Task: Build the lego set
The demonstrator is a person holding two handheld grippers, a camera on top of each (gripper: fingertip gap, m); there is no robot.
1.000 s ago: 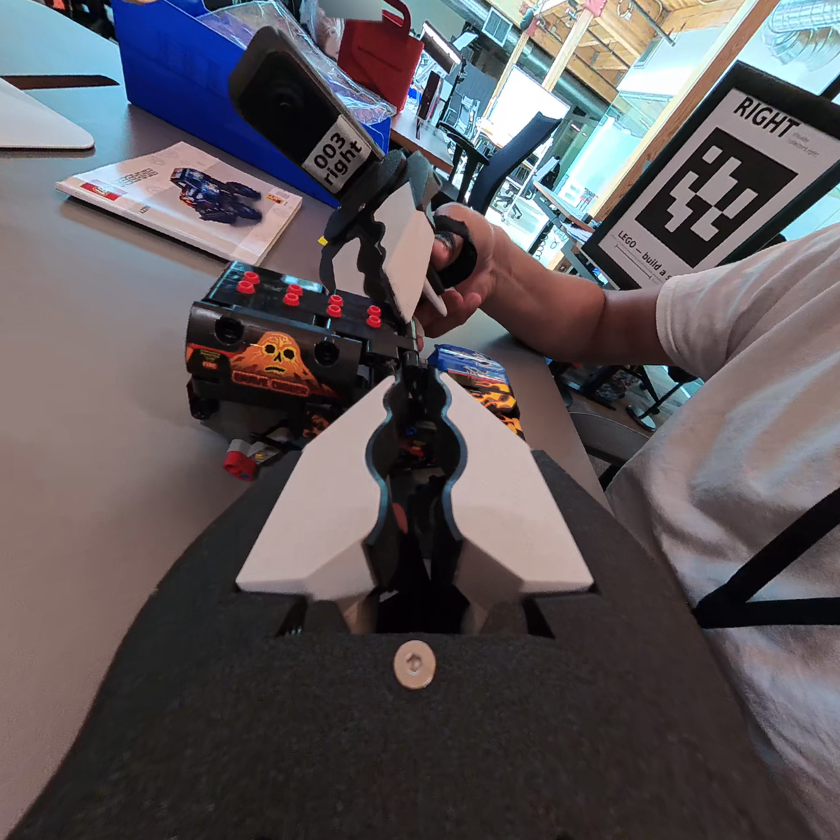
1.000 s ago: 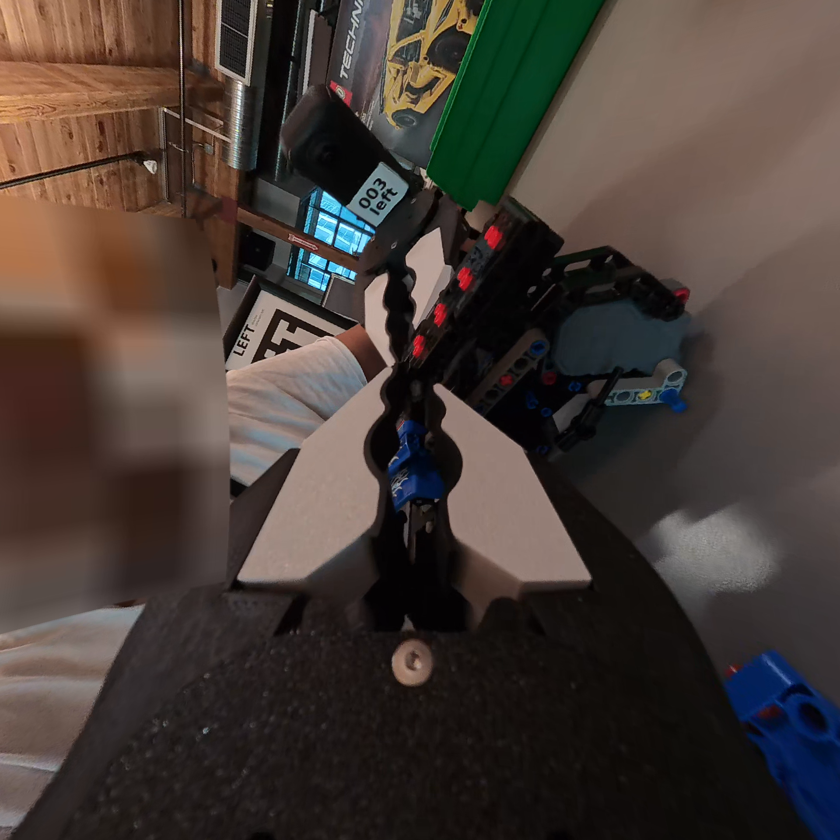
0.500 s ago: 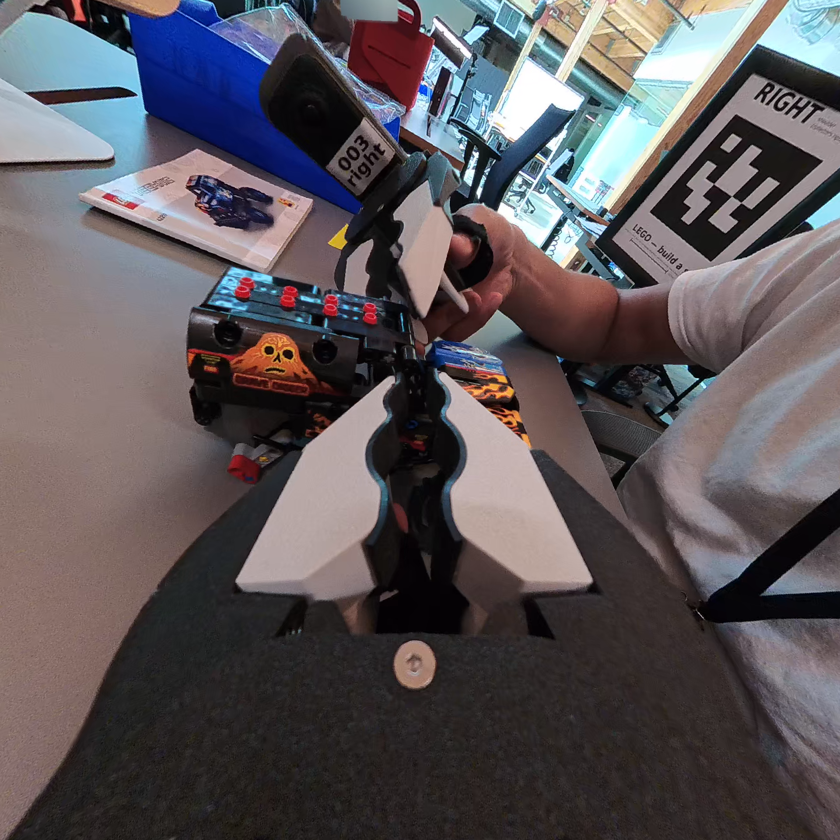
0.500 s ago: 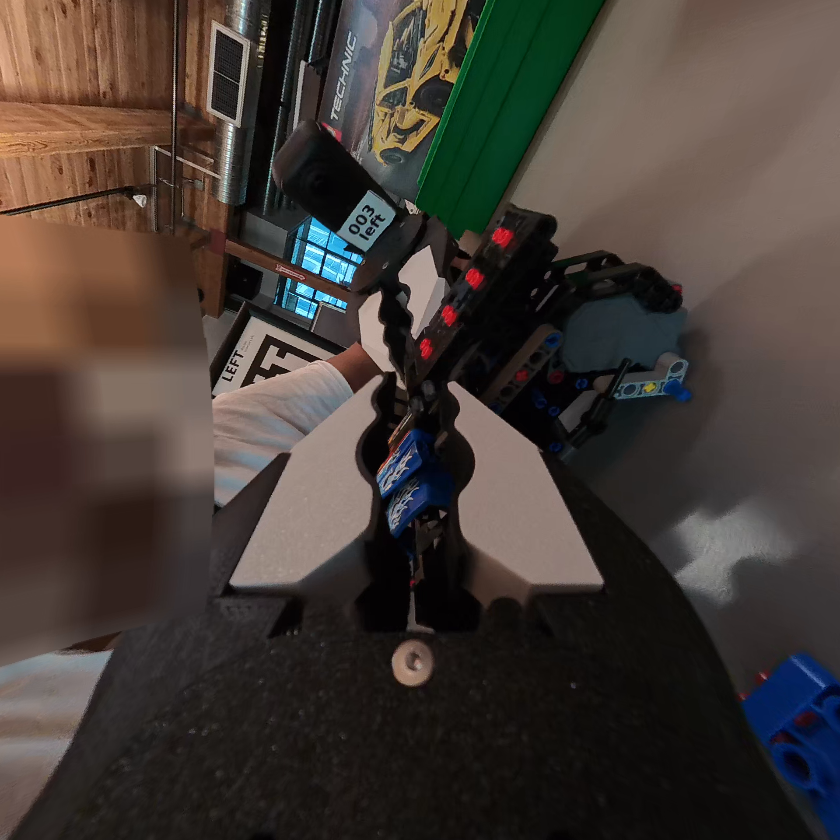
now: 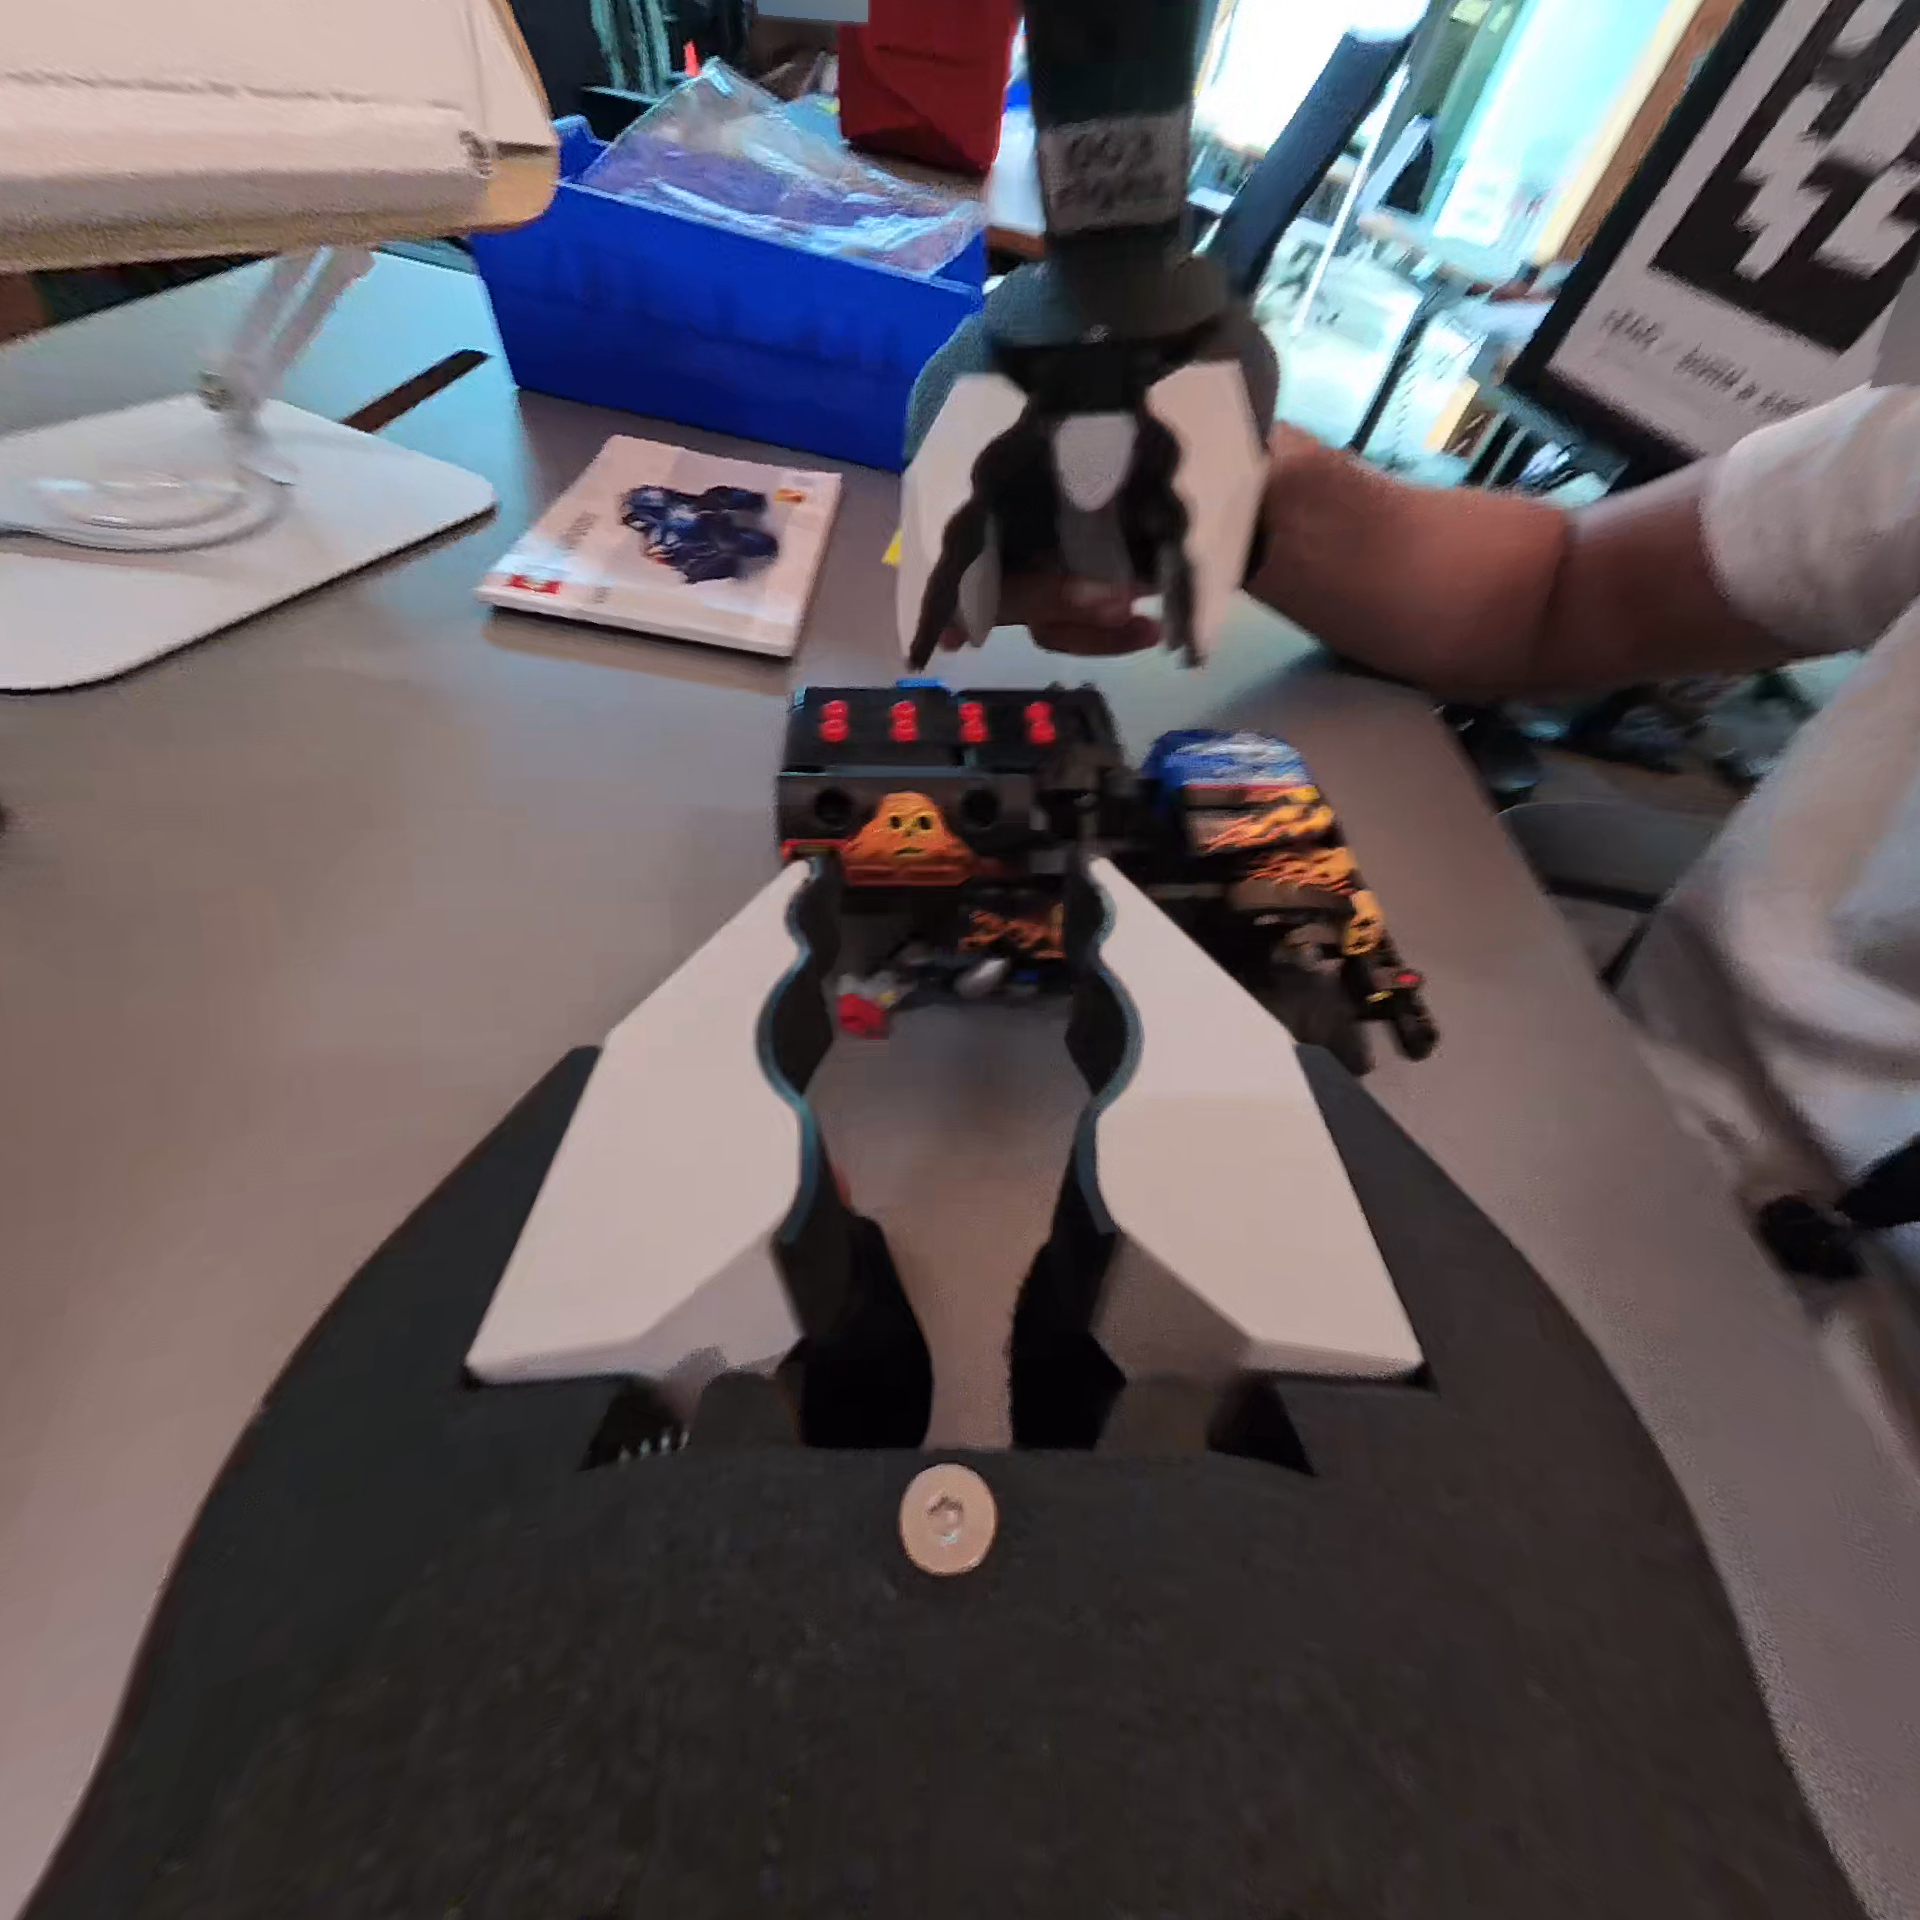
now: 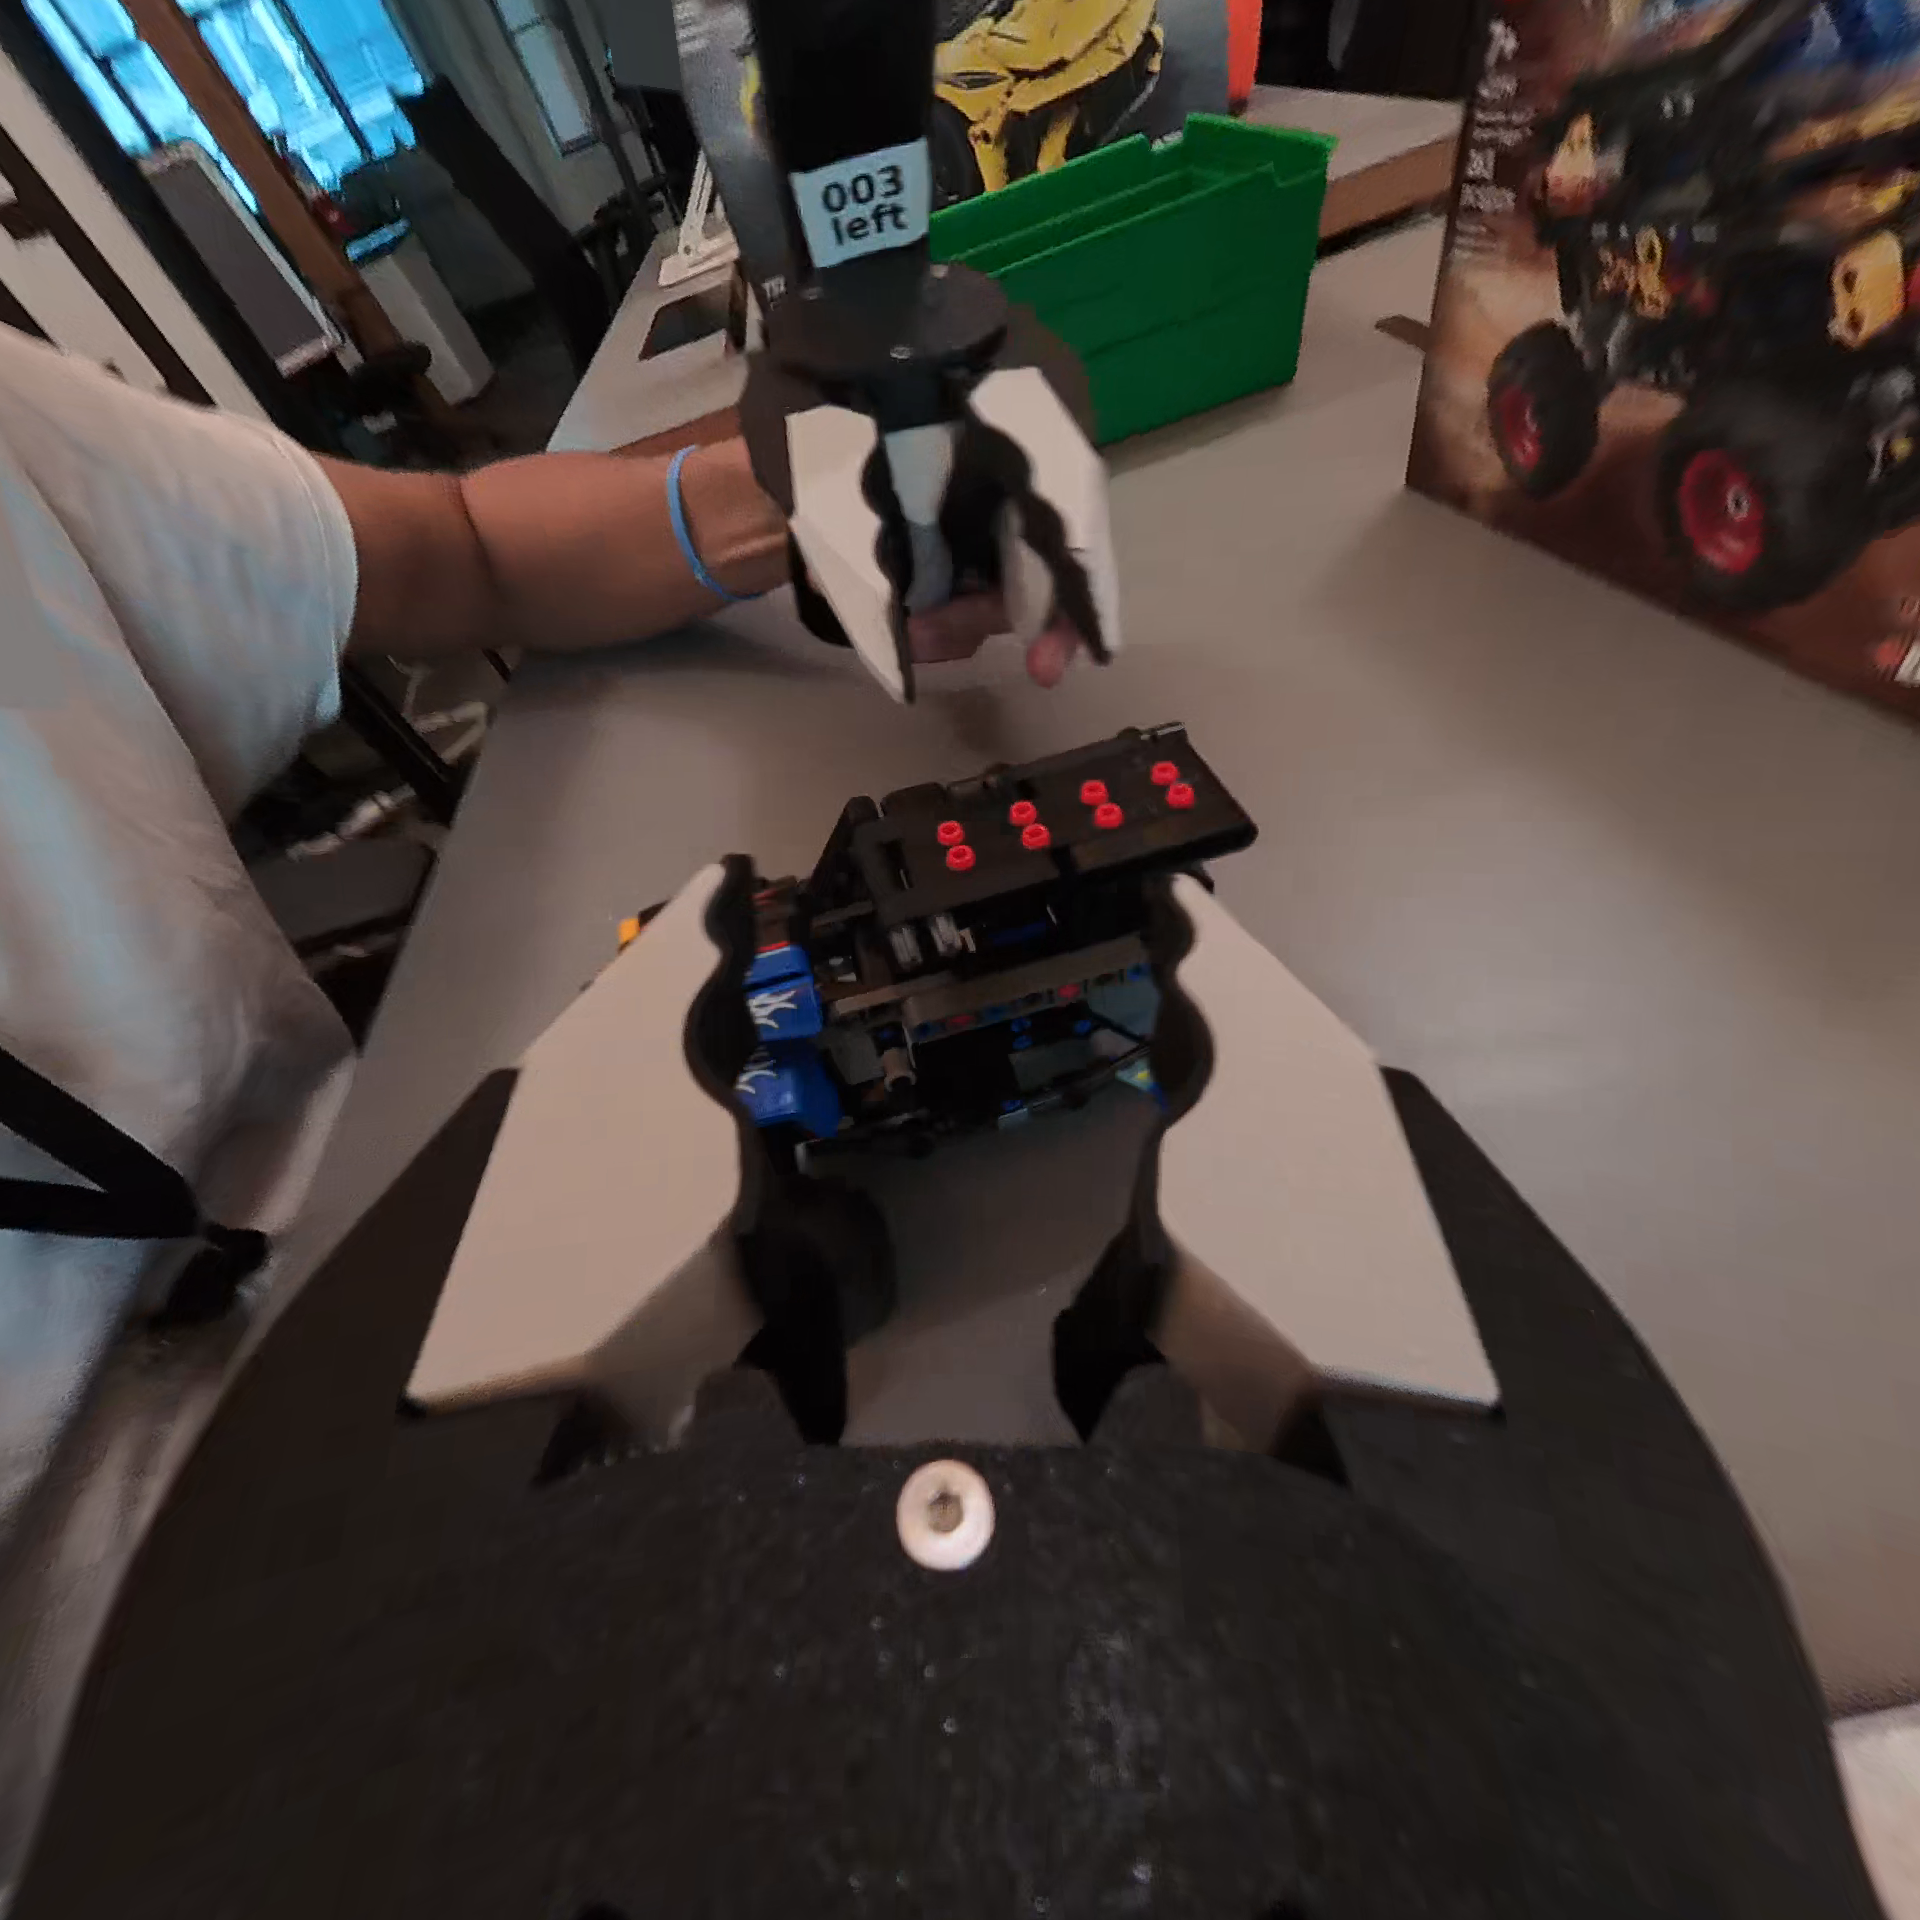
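Your left gripper [image 5: 951,935] stands wide open and holds nothing; its fingertips frame the near face of the black brick-built truck body [image 5: 940,821] without clearly touching it, though blur makes contact hard to judge. Your right gripper [image 6: 945,935] is likewise spread wide and empty, its tips on either side of the same model, which sits on the grey counter [image 6: 1507,987] between the two grippers. The model shows a black top plate with red studs [image 6: 1065,810], a skull sticker [image 5: 907,831] on one face and blue panels [image 6: 779,1039] at one end. In the left wrist view, the right gripper hangs just above the model's far side, tips apart and clear of it; a booklet [image 5: 670,545] and a blue bin [image 5: 727,301] lie beyond. In the right wrist view, a green bin [image 6: 1164,260] and a printed box [image 6: 1683,343] stand behind, the box cut off by the frame. The model's underside is hidden, and the left wrist view is smeared throughout.
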